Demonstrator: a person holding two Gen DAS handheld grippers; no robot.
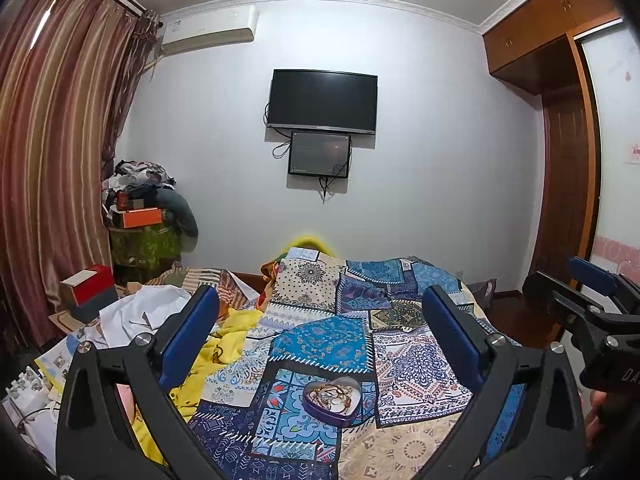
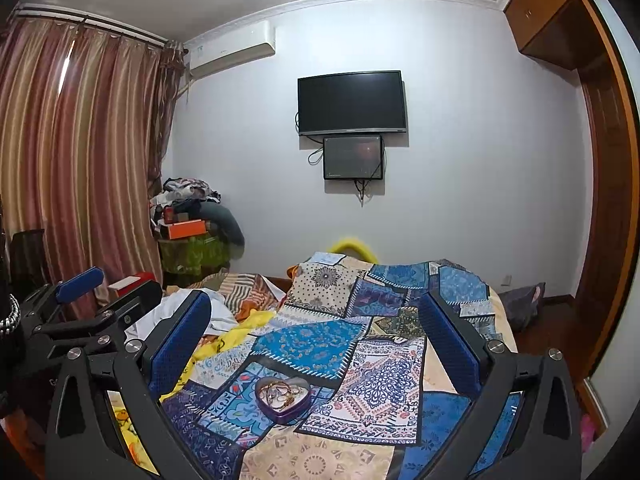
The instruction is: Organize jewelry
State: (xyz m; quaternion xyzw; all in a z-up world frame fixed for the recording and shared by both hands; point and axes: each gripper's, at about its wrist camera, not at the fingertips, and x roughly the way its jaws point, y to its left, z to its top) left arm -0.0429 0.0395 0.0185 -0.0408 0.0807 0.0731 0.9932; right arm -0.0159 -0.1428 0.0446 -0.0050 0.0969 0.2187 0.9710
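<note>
Though tangled, jewelry indistinct, heart tin, tongs wide

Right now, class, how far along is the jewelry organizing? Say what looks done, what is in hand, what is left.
Done: tangled jewelry already lies in the open heart-shaped tin on the patchwork quilt. In hand: nothing; the left gripper and right gripper are open and empty. Left: sorting the tangle; no lid shows.

Patchwork bedspread centre; wall TV at 12 o'clock; striped curtain at 9; wardrobe at 2.
</note>
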